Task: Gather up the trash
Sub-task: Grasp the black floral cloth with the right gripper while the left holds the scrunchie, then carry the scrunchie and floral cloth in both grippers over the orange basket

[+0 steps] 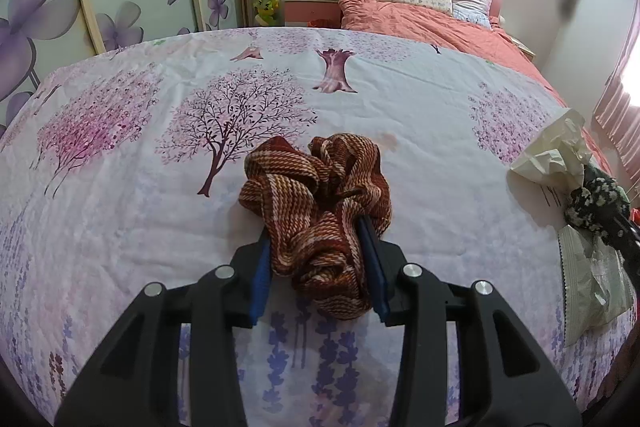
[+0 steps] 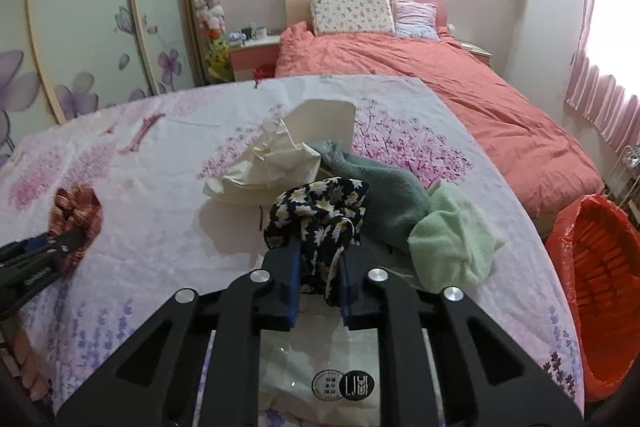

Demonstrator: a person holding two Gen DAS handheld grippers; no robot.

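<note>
My left gripper [image 1: 318, 239] is shut on a bunched red-brown striped cloth [image 1: 316, 195] that rests on the floral sheet [image 1: 160, 187]; it also shows in the right wrist view [image 2: 74, 223]. My right gripper [image 2: 318, 259] is shut on a black cloth with white flowers [image 2: 316, 215], seen at the right edge of the left wrist view [image 1: 596, 203]. Crumpled cream paper [image 2: 272, 163] lies just beyond it. A clear plastic wrapper with a round label [image 2: 320, 367] lies under the right gripper.
A dark green towel [image 2: 380, 191] and a light green cloth [image 2: 452, 239] lie right of the floral cloth. A bin with a red bag [image 2: 600, 283] stands off the table's right edge. A coral-covered bed [image 2: 440, 87], nightstand [image 2: 252, 55] and wardrobe doors [image 2: 80, 27] lie beyond.
</note>
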